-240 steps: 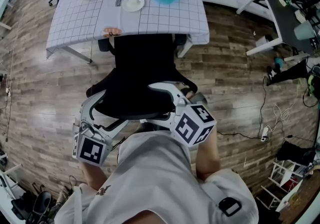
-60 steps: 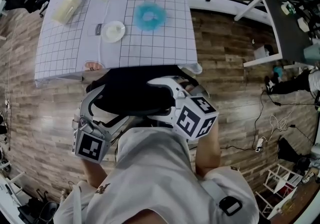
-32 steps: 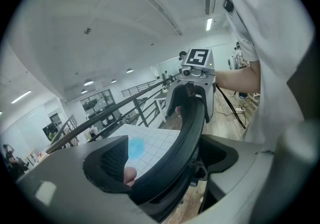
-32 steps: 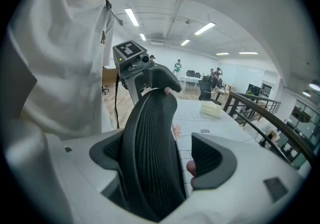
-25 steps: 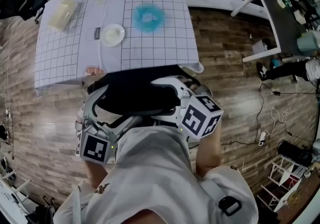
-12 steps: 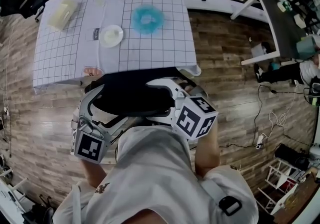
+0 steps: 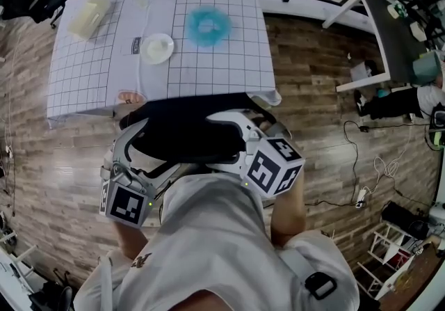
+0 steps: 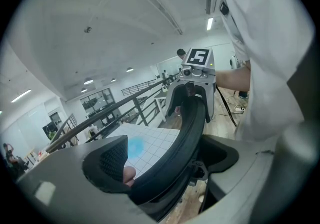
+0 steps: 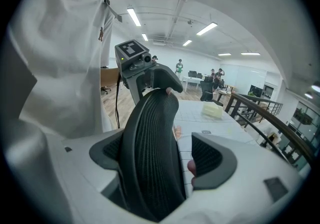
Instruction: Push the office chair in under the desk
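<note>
Since the earliest frame, the office chair (image 7: 182, 134) has rolled toward 12 o'clock. Its seat now hides under the surface (image 7: 97, 66), and the backrest (image 9: 150, 138) sits at the 6 o'clock edge. Both tongs straddle the backrest's top rim, jaws apart, not clamped: left tongs (image 7: 133, 144) at 9 o'clock, right tongs (image 7: 226, 123) at 3. We'd push evenly and level so it doesn't swivel. Our hands sit low, close against our torso.
</note>
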A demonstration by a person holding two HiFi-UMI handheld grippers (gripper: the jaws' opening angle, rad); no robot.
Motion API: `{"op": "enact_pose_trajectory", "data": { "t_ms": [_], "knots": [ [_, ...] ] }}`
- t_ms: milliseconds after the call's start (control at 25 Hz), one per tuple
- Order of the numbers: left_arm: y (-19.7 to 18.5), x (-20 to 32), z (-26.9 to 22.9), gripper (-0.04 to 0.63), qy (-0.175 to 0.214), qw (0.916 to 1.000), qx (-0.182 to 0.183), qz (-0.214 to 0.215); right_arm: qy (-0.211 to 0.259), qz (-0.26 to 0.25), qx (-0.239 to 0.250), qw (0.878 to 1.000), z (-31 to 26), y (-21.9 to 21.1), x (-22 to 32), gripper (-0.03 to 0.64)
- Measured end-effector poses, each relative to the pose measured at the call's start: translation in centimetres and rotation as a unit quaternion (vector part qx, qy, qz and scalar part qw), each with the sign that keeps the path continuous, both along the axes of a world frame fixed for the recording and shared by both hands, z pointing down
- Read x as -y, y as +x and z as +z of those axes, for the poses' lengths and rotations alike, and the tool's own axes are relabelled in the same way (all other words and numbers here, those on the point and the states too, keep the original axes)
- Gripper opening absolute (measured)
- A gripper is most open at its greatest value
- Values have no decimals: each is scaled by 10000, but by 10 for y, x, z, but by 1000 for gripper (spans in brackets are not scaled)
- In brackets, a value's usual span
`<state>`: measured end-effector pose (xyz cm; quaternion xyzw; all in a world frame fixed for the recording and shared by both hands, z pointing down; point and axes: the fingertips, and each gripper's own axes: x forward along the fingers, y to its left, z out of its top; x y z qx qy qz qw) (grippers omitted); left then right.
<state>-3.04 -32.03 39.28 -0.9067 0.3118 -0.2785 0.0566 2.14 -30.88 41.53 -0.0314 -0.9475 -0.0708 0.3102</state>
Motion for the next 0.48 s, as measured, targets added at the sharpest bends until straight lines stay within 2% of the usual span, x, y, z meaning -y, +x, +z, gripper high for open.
{"op": "enact_pose_trajectory", "data": {
  "t_ms": [280,480],
  "knots": [
    [-1,-7,-2,440,-34,10000,70,40,69,15,-53,10000,0,0,-7,390],
    [0,-14,-9,437,-93,9996,-205,149,149,-5,-66,9999,0,3,-11,388]
  ]
}}
